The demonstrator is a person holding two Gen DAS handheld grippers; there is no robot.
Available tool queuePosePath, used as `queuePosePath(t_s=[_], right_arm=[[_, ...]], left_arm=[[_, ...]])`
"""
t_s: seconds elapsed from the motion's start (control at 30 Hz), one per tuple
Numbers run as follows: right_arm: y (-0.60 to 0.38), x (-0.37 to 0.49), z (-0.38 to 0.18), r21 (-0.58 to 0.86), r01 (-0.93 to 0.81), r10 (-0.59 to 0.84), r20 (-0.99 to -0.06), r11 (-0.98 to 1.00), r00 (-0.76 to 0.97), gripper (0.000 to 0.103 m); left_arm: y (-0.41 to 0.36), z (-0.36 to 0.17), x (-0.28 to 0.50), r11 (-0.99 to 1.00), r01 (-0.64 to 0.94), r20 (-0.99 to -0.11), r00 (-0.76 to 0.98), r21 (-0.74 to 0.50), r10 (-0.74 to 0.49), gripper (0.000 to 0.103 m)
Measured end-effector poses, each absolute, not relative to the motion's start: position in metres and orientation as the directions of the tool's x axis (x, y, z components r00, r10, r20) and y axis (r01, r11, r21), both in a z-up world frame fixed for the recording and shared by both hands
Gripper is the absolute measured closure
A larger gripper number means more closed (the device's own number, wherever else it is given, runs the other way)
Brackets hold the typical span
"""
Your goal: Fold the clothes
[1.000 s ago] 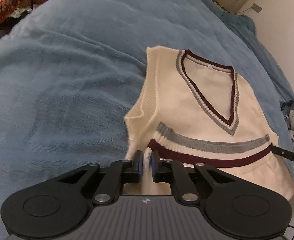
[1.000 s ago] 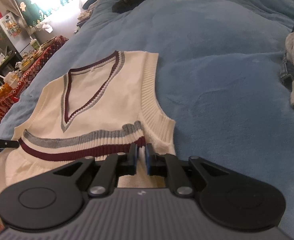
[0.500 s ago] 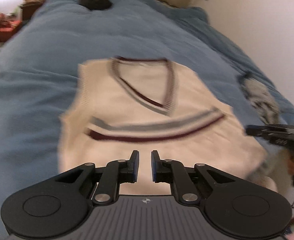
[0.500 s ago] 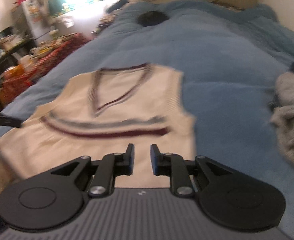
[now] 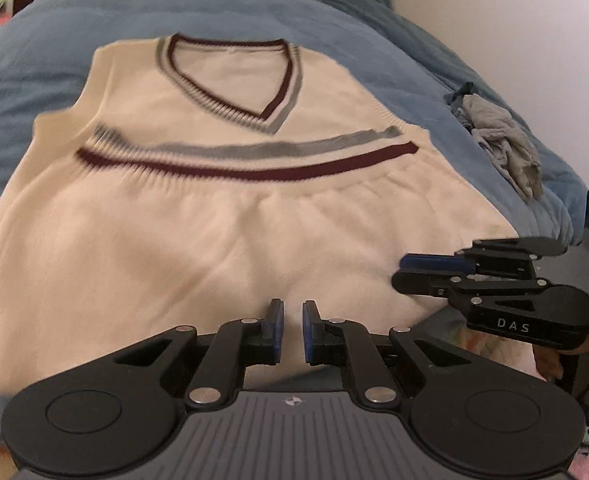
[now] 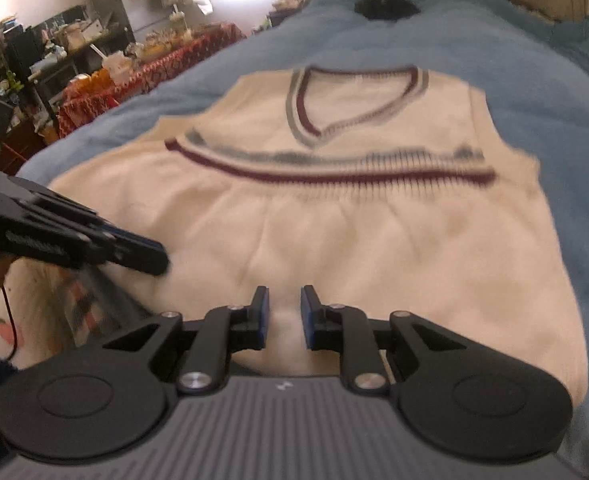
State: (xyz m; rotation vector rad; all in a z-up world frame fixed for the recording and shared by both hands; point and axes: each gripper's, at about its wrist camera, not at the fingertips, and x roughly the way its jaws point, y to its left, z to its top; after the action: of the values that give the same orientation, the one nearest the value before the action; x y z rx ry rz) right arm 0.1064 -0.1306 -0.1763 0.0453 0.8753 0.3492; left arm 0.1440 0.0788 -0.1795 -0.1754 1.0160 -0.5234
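Note:
A cream knit vest (image 5: 222, 232) with a maroon and grey V-neck and chest stripes lies on the blue bed, its lower part folded up so the hem stripes cross the chest. It also shows in the right wrist view (image 6: 374, 240). My left gripper (image 5: 293, 308) is slightly open and empty over the near fold. My right gripper (image 6: 285, 294) is slightly open and empty over the same fold. The right gripper also shows in the left wrist view (image 5: 404, 270), and the left gripper shows in the right wrist view (image 6: 162, 258).
The blue blanket (image 5: 34, 60) covers the bed. A crumpled grey garment (image 5: 506, 140) lies at the right of the vest. A dark object (image 6: 386, 8) sits at the bed's far end. A cluttered table with a red cloth (image 6: 142, 76) stands beyond the bed's left side.
Both grippers have let go of the vest's folded-up hem, opened slightly and drawn back toward the near edge. The hem now rests across the chest.

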Motion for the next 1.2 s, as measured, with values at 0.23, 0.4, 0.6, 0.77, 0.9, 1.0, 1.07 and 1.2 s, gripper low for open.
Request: queuePosePath(t_s=[0.23,0.4,0.6,0.77,0.9,1.0,1.07,1.2], right_arm=[[-0.138,0.086,-0.172,0.166,-0.277,0.304,-0.744,0.947,0.595,0.086],[-0.178,0.067,-0.163,0.211,-0.166,0.269,-0.73,0.963,0.629,0.085],[-0.24,0.043,-0.158,0.204,0.021,0.136,-0.723,0.979,0.677,0.084],[-0.265,0.034,-0.161,0.169,0.104,0.052,-0.726,0.98,0.685,0.084],[-0.273,0.026,-0.157,0.196,0.121,0.054,-0.705,0.973,0.707,0.084],[-0.268,0.026,-0.155,0.168,0.106,0.042,-0.698,0.98,0.715,0.084],[-0.267,0.03,-0.156,0.162,0.105,0.041,-0.706,0.981,0.707,0.084],[-0.267,0.033,-0.157,0.176,0.121,0.041,-0.713,0.977,0.7,0.084]], left_arm=[[0.084,-0.177,0.13,0.88,0.341,-0.768,0.444,-0.332,-0.462,0.093],[0.112,-0.172,0.12,0.891,0.269,-0.761,0.465,-0.365,-0.452,0.092],[0.166,-0.169,0.112,0.917,0.121,-0.759,0.524,-0.381,-0.385,0.092],[0.202,-0.17,0.105,0.917,0.02,-0.761,0.55,-0.399,-0.344,0.093],[0.211,-0.168,0.097,0.926,-0.009,-0.77,0.558,-0.378,-0.309,0.092],[0.215,-0.167,0.091,0.945,-0.025,-0.784,0.567,-0.325,-0.255,0.089],[0.22,-0.168,0.09,0.945,-0.043,-0.785,0.569,-0.324,-0.244,0.089],[0.225,-0.166,0.086,0.94,-0.048,-0.776,0.579,-0.337,-0.248,0.089]])
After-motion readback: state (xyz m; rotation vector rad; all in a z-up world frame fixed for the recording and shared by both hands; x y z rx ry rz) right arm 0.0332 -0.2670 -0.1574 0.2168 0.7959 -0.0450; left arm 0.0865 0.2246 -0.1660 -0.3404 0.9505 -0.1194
